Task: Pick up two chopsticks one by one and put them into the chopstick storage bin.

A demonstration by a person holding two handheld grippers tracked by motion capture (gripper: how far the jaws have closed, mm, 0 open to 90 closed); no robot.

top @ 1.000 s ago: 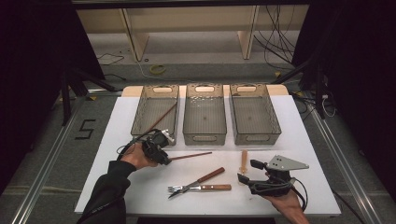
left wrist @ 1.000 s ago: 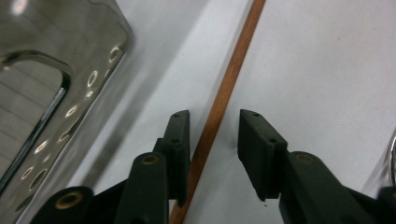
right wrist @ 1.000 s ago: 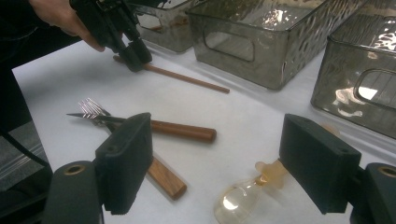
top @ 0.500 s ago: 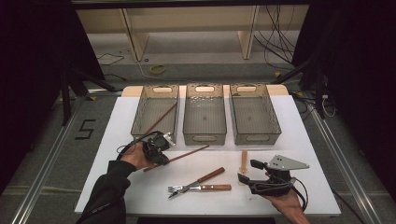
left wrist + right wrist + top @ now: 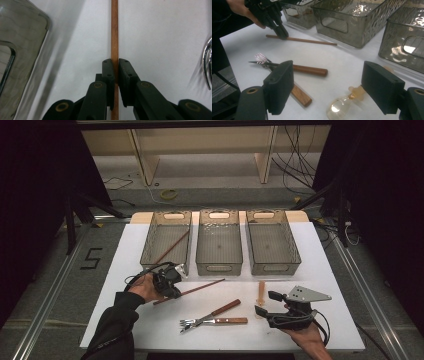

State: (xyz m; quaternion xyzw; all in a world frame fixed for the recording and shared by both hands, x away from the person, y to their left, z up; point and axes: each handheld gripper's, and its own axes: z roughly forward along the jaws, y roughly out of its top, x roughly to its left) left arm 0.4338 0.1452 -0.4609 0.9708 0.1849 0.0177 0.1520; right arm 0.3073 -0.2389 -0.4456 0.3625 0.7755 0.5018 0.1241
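Three bins (image 5: 219, 242), two chopsticks (image 5: 192, 290), one fork (image 5: 192, 323), one knife (image 5: 225, 320), one spoon (image 5: 261, 292).

chopstick (image 5: 114, 30): matt reddish wood, smooth; left tongs (image 5: 115, 68): matt black plastic, brass-coloured pivot pins; tabletop (image 5: 340, 285): matt white, paper-like sheet; bins (image 5: 352, 20): smoky translucent plastic, dimpled, glossy; fork (image 5: 262, 58): shiny metal, smooth wooden handle; knife handle (image 5: 300, 94): grained wood, satin; spoon (image 5: 342, 103): clear amber plastic, glossy; right tongs (image 5: 332, 90): matt black pads
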